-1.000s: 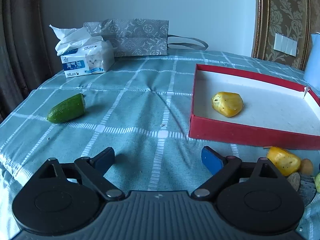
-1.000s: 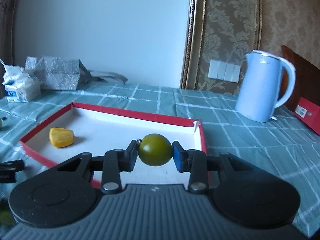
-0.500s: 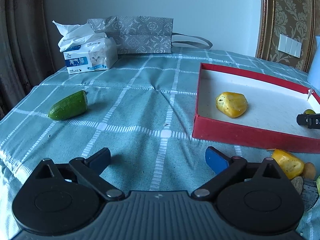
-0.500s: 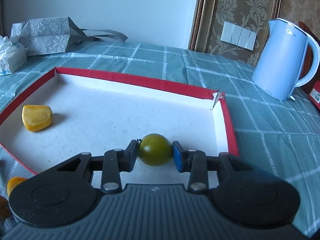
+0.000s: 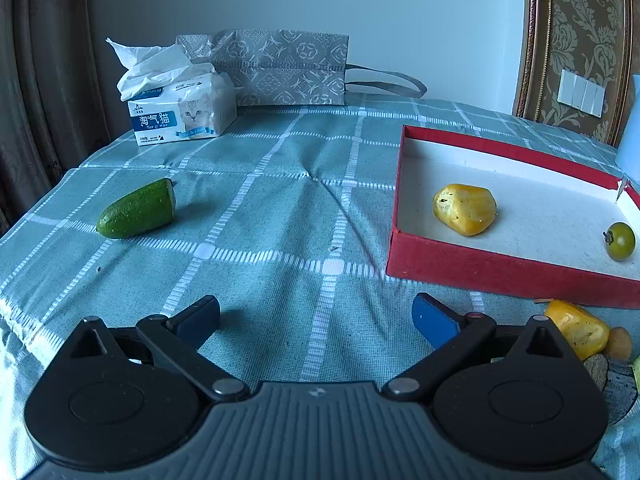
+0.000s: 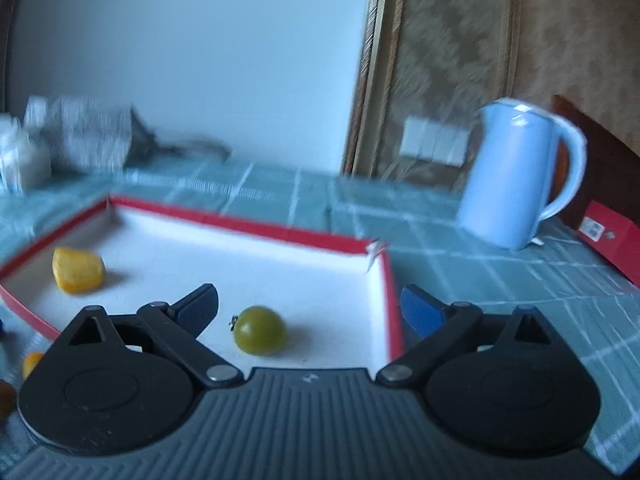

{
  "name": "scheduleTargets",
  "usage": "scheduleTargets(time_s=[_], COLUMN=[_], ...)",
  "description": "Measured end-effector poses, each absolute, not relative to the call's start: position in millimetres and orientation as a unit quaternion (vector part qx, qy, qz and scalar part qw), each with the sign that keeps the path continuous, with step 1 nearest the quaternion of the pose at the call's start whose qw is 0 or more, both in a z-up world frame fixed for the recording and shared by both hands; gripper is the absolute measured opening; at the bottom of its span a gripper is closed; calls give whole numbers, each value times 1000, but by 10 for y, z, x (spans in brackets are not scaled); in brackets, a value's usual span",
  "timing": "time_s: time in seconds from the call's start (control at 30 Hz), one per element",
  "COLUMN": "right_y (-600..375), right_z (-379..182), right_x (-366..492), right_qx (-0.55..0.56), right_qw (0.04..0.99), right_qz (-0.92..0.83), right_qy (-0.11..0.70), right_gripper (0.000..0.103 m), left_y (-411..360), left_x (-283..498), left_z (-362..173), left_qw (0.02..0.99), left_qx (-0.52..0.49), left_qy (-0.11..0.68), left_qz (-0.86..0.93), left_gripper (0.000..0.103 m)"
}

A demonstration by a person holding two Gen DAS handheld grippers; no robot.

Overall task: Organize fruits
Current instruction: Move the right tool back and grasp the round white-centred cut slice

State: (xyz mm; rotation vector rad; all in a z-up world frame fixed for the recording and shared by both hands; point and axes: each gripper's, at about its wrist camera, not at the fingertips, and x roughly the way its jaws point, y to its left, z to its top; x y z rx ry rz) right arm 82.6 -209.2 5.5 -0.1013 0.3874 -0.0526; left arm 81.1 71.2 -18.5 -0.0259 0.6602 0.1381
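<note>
A shallow red box with a white floor lies on the checked cloth. Inside it rest a yellow fruit and a small green tomato. My right gripper is opening wide over the box's near right corner; the tomato lies loose on the floor between its fingers, touching neither pad. My left gripper stands open above bare cloth with nothing in it. A green cucumber piece lies far to its left. Another yellow fruit sits outside the box, beside the right finger.
A tissue pack and a grey patterned bag stand at the back of the table. A light blue kettle stands right of the box, with a small red box beyond it. Small brown and green items lie near the second yellow fruit.
My right gripper let go of the green tomato, which now rests on the box floor, and drew back from it. The left gripper kept still and open.
</note>
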Motion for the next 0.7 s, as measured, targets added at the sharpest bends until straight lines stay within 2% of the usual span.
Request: scheduleTargets(time_s=[0.23,0.3,0.37,0.57,0.63,0.7], right_y=[-2498,-2551,-2570,-2429,-2380,-2354], right_z=[107,88,66,-16,-56,-100], right_x=[216,57,-71,-348,-337,-297], right_qx=[37,30,8,-61,-66,-58], right_qw=[989,989,988,980,977,972], right_qz=[-33,-34,-31,16,30,48], right_qy=[143,142,153,186,203,223], right_gripper=[97,95,90,65,52,47], left_y=[711,712,713,713,713,713], left_x=[810,811,812,811,811,811], left_z=[-184,-184,-184,-184,-185,-186], left_qw=[944,944,944,944,944,944], left_qx=[-13,-13,-13,-13,-13,-13], left_qy=[324,324,324,324,324,324], left_qz=[68,68,68,68,68,68], left_gripper=[103,103,103,103,103,103])
